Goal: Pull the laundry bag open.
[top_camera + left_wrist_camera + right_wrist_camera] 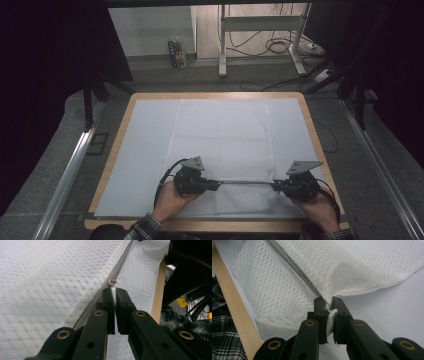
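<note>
Both tongs clenched on white mesh cover, zipper edge pulled taut btwn them.

Mesh cover (pixel 225 130) lies spread on the table (pixel 117 132), over a pale sheet; its near edge w/ the grey zipper (pixel 245 182) is lifted off the surface near the front rim. Left tongs (pixel 216 185) pinch the fabric at the zipper line, jaws nearly together w/ a thin fold of white cloth btwn the pads; left gripper view shows the metal zipper pull (pixel 111 281) just beyond the tips. Right tongs (pixel 274 186) grip the other end, bunched cloth squeezed btwn jaws, mesh puckering out from the tips in right gripper view. Person's hands come in from the bottom edge, plaid sleeves (pixel 145 227) visible. Tongs well apart, facing each other along the zipper.
</note>
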### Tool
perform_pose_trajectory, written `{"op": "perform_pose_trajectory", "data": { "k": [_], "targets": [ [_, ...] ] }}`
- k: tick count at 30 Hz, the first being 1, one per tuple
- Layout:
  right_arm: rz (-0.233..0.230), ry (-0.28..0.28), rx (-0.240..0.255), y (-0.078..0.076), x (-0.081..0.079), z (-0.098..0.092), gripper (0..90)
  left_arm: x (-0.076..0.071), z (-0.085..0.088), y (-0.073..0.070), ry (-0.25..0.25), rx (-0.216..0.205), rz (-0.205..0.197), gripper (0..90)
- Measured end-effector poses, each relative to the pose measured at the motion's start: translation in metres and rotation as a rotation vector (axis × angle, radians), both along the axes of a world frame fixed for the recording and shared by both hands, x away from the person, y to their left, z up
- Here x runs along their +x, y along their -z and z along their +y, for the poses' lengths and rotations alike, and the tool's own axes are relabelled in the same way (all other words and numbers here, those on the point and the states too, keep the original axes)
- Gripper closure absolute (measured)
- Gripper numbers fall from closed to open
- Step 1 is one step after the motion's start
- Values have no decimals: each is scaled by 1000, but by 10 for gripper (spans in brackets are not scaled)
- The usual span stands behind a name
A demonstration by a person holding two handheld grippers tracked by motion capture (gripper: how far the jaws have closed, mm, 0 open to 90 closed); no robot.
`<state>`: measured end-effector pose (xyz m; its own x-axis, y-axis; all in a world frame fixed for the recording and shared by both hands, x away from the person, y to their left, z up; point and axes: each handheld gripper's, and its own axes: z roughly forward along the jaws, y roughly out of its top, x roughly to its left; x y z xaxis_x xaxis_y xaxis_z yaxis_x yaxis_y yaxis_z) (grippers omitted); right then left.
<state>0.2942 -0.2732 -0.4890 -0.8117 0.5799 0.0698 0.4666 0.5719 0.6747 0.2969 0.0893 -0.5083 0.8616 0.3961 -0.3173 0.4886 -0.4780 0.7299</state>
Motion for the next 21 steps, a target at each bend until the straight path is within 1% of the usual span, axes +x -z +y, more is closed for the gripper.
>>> {"op": "perform_pose_trajectory", "data": {
  "k": [2, 3, 5, 10, 21],
  "targets": [
    [-8, 1, -11, 0, 0, 1, 824, -2, 0, 0, -5, 20, -12, 875],
    [-12, 5, -18, 0, 0, 0, 824, -2, 2, 0, -9, 24, -13, 875],
    [-6, 9, -10, 0, 0, -2, 824, -1, 7, 1, -21, 13, -3, 875],
    [-9, 15, -11, 0, 0, -3, 823, -3, 18, -2, -41, 7, -6, 875],
    [-11, 13, -11, 0, 0, -3, 823, -9, 37, 1, -78, 15, 3, 875]
  ]
}}
